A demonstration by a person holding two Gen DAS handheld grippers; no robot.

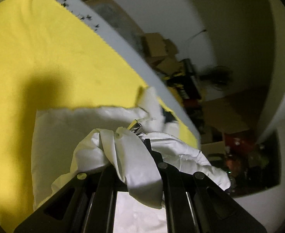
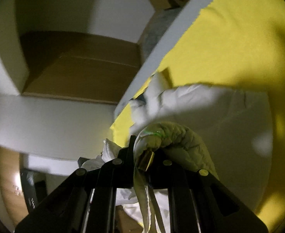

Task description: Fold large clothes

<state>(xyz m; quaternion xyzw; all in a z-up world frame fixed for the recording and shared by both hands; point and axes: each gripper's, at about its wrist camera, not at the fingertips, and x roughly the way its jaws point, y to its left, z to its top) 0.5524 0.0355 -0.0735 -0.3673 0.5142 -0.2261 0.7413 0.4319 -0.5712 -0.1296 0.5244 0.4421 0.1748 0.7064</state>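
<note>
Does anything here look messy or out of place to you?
The white garment is bunched, not flat: both the left gripper and the right gripper grip crumpled wads of it. It sits at the yellow cloth's edge, near the table rim. Cardboard boxes clutter the floor beyond.

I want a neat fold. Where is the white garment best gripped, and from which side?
Grip the white garment at its bunched, quilted hem, coming from the table's near edge. Both grippers hold there, while the rest lies flat on the yellow cloth.
</note>
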